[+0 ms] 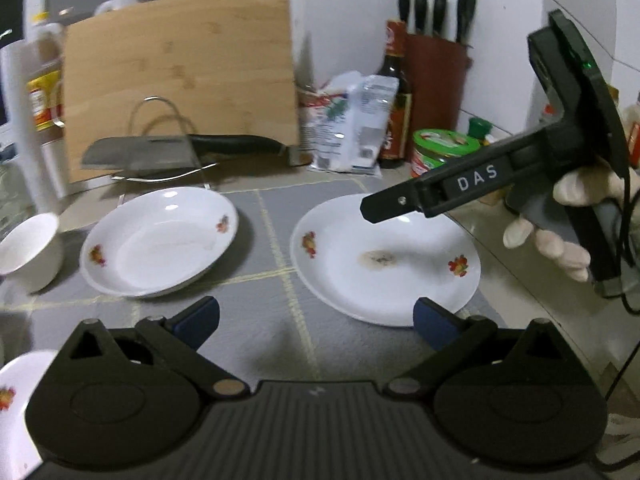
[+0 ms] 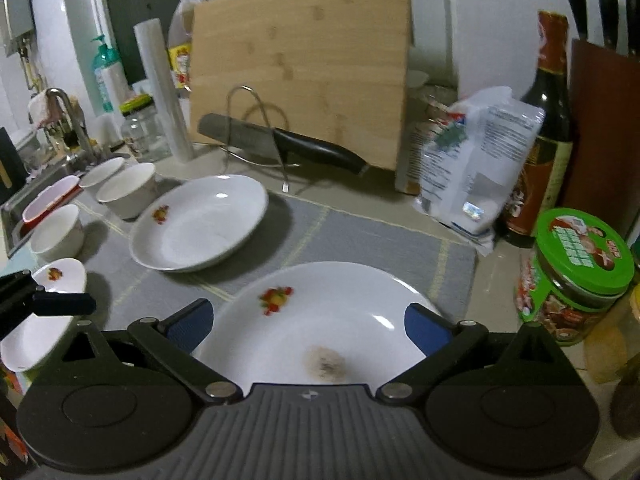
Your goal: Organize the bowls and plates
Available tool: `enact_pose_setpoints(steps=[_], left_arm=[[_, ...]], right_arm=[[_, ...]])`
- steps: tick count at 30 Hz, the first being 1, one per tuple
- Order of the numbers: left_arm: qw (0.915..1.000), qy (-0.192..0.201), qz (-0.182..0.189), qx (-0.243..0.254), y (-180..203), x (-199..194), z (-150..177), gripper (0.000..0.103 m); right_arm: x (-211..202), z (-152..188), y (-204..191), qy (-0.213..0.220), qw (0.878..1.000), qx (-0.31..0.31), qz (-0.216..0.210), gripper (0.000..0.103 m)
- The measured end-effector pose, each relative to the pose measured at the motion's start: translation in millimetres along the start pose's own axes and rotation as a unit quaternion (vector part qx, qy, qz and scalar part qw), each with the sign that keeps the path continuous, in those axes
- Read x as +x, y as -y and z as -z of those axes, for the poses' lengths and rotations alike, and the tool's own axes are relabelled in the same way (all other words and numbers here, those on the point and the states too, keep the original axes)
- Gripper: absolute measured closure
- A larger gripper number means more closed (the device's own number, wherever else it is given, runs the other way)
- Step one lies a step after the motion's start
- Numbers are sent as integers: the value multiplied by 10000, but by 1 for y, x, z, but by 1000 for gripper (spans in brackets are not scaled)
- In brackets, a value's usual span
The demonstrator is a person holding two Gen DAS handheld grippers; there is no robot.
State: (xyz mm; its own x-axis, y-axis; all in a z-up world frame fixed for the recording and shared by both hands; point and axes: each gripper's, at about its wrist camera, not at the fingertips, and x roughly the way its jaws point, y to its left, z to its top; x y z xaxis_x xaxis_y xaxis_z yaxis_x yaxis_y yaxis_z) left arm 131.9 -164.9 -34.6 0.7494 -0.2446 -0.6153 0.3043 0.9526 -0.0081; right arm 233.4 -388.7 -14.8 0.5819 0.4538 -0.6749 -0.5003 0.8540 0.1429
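Observation:
A white flowered plate with a brown stain [image 1: 384,260] lies on the grey mat [image 1: 264,292]; it also shows in the right wrist view [image 2: 316,320]. A deeper white flowered plate [image 1: 160,240] lies to its left [image 2: 200,222]. My left gripper [image 1: 316,322] is open and empty, above the mat between the two plates. My right gripper [image 2: 308,326] is open and empty, low over the stained plate; in the left wrist view its finger [image 1: 390,204] hangs above that plate. White bowls [image 2: 126,190] [image 2: 58,236] stand at the left. A small flowered plate [image 2: 44,316] lies near left.
A cleaver on a wire rack [image 1: 160,152] and a wooden cutting board [image 1: 184,76] stand behind the plates. Bags [image 1: 352,124], a sauce bottle [image 1: 396,92], a green-lidded jar [image 2: 576,276] and a knife block [image 1: 436,80] line the right. A sink [image 2: 40,184] is far left.

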Motion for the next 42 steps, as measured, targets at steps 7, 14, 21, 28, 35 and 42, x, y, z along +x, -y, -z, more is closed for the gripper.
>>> enact_pose_setpoints(steps=[7,14,21,28,35,42], left_arm=[[9999,-7,-87,-100,-15,-26,23,1],[9998,-165,-113,38,-37,-57,45,1],[9996,-191,-134,172,-61,-82,63,1],[9997,-117,-49,206,-86,-101,74,1],[9997,-136,-105,196,-114,-118,87,1],[9994,-225,-83,250,-147,-135,104,1]], right_arm=[[-4,10,-47,3,9998,-171,54,0],[-5,26,-100,-182,9995,-209,183,0],[-2,40,-146,-359,9990,-182,200,0],[6,41,-183,-445,9987,-195,176,0],[23,42,-213,-577,9983,-46,-84,0],[43,45,-244,-762,9967,-45,-270,0]])
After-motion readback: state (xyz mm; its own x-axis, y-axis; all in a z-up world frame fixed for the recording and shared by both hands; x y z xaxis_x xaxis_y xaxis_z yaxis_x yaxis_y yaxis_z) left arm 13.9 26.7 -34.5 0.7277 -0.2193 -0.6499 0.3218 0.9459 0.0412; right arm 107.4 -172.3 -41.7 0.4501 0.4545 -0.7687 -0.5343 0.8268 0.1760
